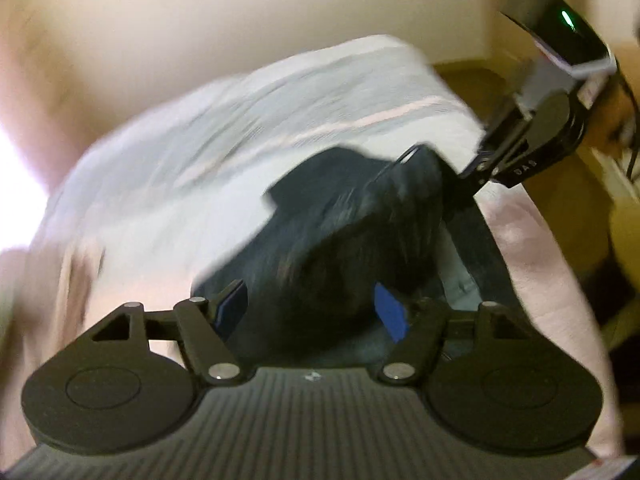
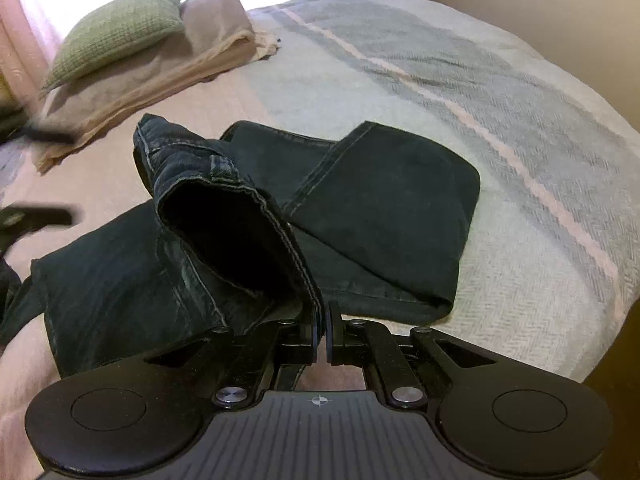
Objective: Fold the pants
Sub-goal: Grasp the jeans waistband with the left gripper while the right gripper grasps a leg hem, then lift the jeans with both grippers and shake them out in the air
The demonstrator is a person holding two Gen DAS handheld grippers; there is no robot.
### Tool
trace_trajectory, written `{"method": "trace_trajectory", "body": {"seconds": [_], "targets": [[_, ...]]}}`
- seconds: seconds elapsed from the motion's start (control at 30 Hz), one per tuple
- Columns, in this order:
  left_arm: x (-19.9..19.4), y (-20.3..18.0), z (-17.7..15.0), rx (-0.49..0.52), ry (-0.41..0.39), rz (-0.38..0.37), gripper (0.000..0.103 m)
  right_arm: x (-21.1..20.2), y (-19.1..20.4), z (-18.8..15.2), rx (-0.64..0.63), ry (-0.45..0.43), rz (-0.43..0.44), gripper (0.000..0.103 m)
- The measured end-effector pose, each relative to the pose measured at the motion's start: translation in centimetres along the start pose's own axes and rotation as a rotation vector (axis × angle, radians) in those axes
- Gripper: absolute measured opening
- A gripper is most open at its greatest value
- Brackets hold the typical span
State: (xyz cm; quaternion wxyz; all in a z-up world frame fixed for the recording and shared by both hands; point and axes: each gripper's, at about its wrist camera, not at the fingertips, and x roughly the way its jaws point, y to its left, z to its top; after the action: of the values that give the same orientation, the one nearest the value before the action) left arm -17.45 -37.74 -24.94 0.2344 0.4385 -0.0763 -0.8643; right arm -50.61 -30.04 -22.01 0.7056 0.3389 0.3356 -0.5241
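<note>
Dark blue jeans (image 2: 380, 200) lie partly folded on the bed, one leg doubled back over the other. My right gripper (image 2: 324, 316) is shut on a seamed edge of the jeans and holds that part lifted into a standing fold. The left wrist view is motion-blurred; there the jeans (image 1: 340, 232) bulk up just ahead of my left gripper (image 1: 310, 308). Its blue-padded fingers (image 1: 390, 316) stand wide apart and open. The right gripper (image 1: 456, 188) shows at the upper right of that view, pinching the cloth. Blurred dark shapes, seemingly the left gripper's fingers (image 2: 36, 216), sit beside the jeans' left edge.
The bed carries a grey-striped blanket (image 2: 480, 100) over a pink sheet (image 2: 100, 168). A green pillow (image 2: 116, 28) rests on folded beige bedding (image 2: 160, 76) at the far left. A wall (image 2: 540, 8) runs along the bed's right side, and brown floor (image 1: 460, 72) shows beyond its corner.
</note>
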Motion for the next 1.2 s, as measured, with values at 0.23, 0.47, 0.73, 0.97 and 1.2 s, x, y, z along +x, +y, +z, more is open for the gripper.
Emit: {"method": "trace_trajectory", "body": {"seconds": [0.23, 0.47, 0.73, 0.97, 1.2], "targets": [[4.4, -1.0, 4.1, 0.401, 0.022, -0.227, 0.051, -0.4, 0.8, 0.1, -0.077, -0.027, 0.036, 0.0], [5.3, 2.1, 7.3, 0.248, 0.079, -0.209, 0.005, -2.8, -2.1, 3.0, -0.009, -0.154, -0.002, 0.0], [4.1, 7.6, 9.7, 0.033, 0.036, -0.121, 0.004, -3.9, -1.0, -1.7, 0.225, -0.188, 0.068, 0.075], [2.2, 9.1, 7.4, -0.028, -0.008, -0.103, 0.004, -0.8, 9.6, -14.9, 0.484, -0.061, 0.224, 0.077], [-1.2, 10.2, 4.7, -0.09, -0.041, -0.086, 0.004, 5.2, 13.6, -18.5, 0.654, -0.135, 0.209, 0.07]]}}
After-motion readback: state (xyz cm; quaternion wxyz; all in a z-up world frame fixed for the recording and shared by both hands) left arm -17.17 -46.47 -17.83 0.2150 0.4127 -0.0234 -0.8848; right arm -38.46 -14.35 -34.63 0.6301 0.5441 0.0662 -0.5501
